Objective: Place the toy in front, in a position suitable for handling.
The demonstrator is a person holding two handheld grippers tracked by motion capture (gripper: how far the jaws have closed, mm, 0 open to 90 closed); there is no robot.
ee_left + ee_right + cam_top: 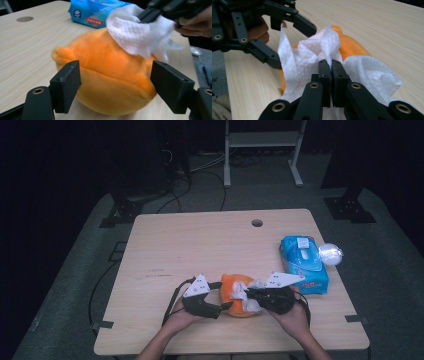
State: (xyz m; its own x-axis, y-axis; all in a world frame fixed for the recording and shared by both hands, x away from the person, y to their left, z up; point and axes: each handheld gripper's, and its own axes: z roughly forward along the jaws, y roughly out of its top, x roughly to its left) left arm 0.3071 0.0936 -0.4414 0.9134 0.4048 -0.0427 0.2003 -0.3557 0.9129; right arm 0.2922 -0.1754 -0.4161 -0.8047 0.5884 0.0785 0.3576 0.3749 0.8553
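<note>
Right gripper (331,62) is clamping a white wipe (312,57) against the orange plush (110,75), left gripper (116,75) is sitting open astride it, pads not pressing.

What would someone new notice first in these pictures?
The round orange plush toy at the near edge of the pale wooden table, straddled by the open left hand-held gripper. On top of it lies a crumpled white wet wipe, pinched in the shut right hand-held gripper. To the right lies a blue wipes packet.
</note>
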